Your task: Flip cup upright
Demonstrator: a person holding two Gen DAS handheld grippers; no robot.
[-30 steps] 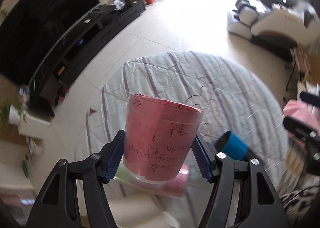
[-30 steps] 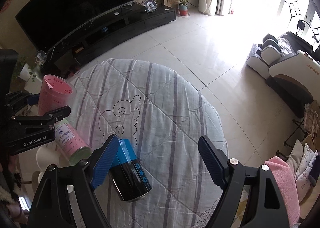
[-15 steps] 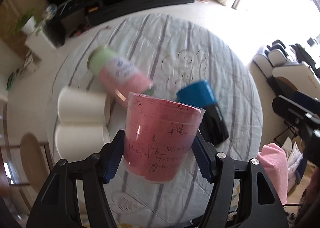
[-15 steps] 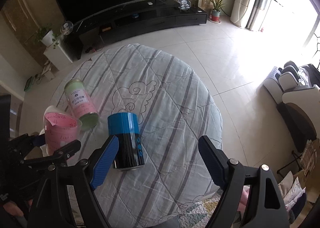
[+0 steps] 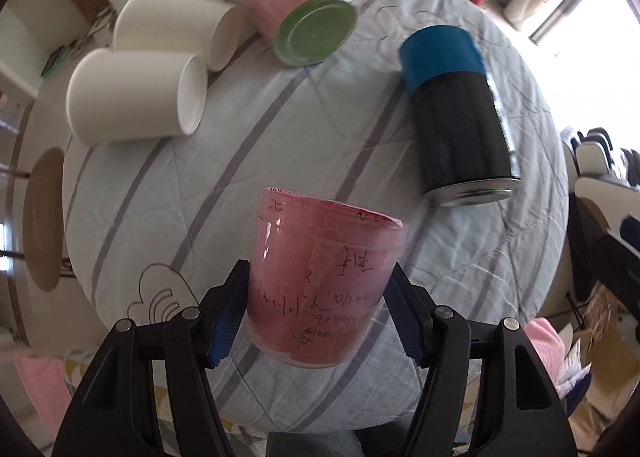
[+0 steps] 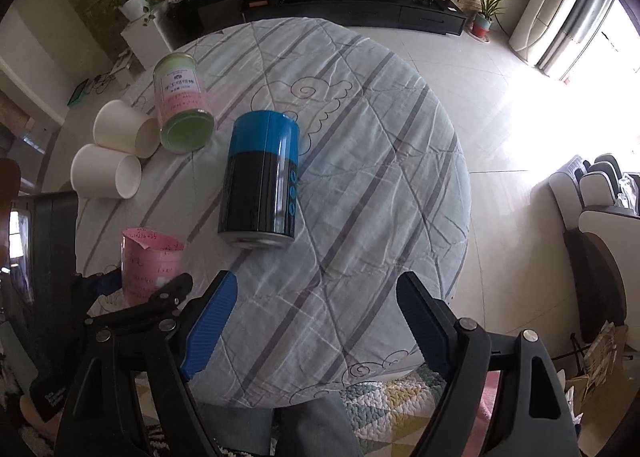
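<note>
My left gripper (image 5: 318, 317) is shut on a clear plastic cup lined with pink handwritten paper (image 5: 320, 281). The cup stands upright, mouth up, near the table's front left edge; I cannot tell whether its base touches the cloth. It also shows in the right wrist view (image 6: 150, 267), with the left gripper (image 6: 136, 305) around it. My right gripper (image 6: 316, 321) is open and empty above the table's front edge.
A round table (image 6: 380, 161) carries a striped cloth. On it lie a black and blue can (image 6: 260, 181), a pink and green can (image 6: 182, 109) and two white paper cups (image 6: 108, 173), all on their sides. Floor and a TV cabinet (image 6: 352, 5) lie beyond.
The left gripper has swung with the pink cup from pointing outward to pointing down at the table, and lowered toward the front left edge. The right gripper pulled back and stays open.
</note>
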